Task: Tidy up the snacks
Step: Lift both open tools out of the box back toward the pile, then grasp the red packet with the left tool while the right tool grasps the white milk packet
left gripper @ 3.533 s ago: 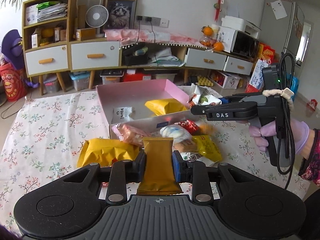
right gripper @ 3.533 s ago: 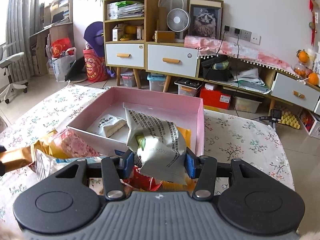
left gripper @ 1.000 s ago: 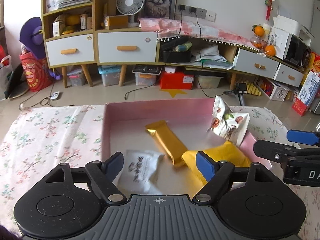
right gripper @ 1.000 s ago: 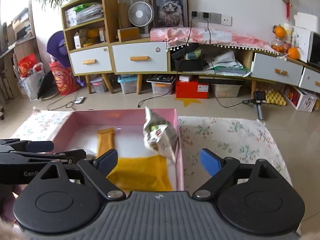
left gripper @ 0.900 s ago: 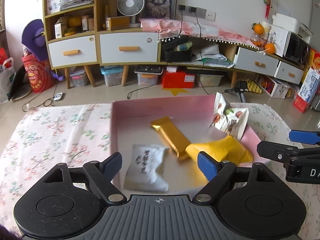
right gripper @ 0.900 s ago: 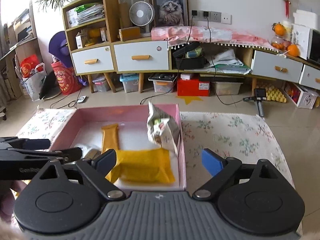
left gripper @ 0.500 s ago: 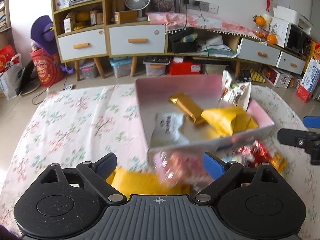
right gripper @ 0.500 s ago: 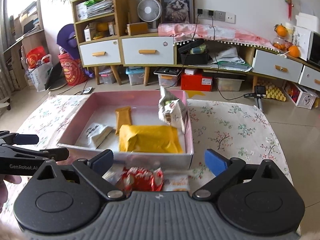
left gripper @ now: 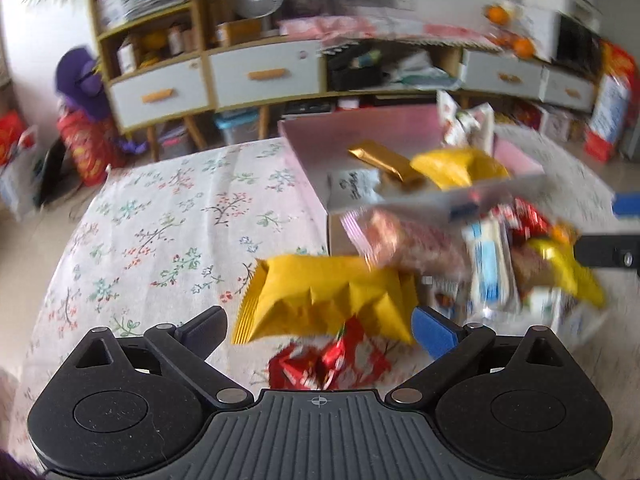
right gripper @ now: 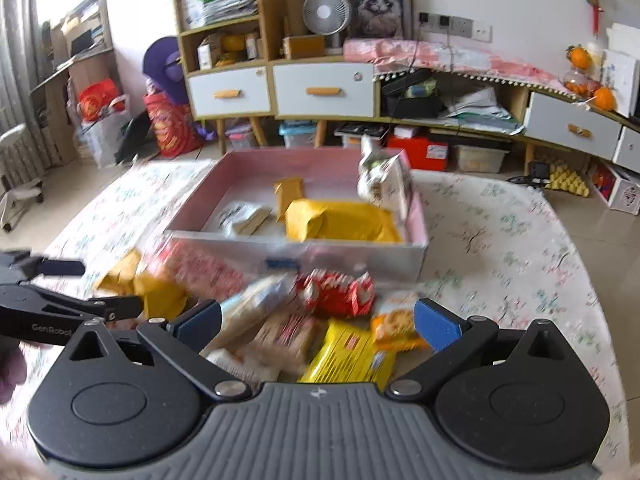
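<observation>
My left tool [left gripper: 320, 330] and right tool [right gripper: 318, 318] are both still opening, gripping nothing; loose snacks [right gripper: 336, 292] lie heaped on the counter [left gripper: 160, 220] just before the pink box [right gripper: 344, 256], which holds four packets

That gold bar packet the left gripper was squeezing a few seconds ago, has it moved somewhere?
Yes. The gold bar packet now lies inside the pink box, beside the yellow packet. The left gripper is opening, gripping nothing.
</observation>
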A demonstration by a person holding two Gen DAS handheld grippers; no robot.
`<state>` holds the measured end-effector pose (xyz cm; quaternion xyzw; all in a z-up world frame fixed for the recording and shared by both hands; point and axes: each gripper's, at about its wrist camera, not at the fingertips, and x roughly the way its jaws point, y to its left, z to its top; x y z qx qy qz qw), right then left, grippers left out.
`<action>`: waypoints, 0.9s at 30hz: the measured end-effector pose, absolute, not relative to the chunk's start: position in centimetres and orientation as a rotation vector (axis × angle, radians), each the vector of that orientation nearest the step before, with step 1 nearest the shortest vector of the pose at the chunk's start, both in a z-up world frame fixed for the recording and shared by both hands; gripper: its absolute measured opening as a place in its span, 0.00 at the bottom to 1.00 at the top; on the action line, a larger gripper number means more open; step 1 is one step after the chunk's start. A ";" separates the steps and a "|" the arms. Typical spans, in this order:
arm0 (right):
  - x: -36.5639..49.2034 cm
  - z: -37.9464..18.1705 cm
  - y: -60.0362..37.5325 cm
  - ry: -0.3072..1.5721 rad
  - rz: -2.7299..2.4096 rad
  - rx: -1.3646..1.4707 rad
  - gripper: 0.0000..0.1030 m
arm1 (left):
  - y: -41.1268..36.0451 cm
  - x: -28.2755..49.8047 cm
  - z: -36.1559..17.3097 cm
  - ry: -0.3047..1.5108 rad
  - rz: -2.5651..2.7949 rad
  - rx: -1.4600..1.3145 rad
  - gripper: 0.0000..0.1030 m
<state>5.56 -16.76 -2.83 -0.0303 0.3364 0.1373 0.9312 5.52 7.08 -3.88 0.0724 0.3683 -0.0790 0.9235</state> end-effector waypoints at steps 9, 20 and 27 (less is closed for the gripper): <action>2.8 -3.9 -16.0 0.654 0.381 -0.157 1.00 | 9.5 3.8 -6.0 0.744 -0.228 0.143 0.97; 2.1 -5.1 -14.9 0.633 0.448 -0.196 1.00 | 9.7 3.5 -7.3 0.720 -0.279 0.082 0.96; 1.7 -6.1 -13.7 0.643 0.489 -0.235 1.00 | 9.1 3.9 -7.6 0.722 -0.284 0.040 0.95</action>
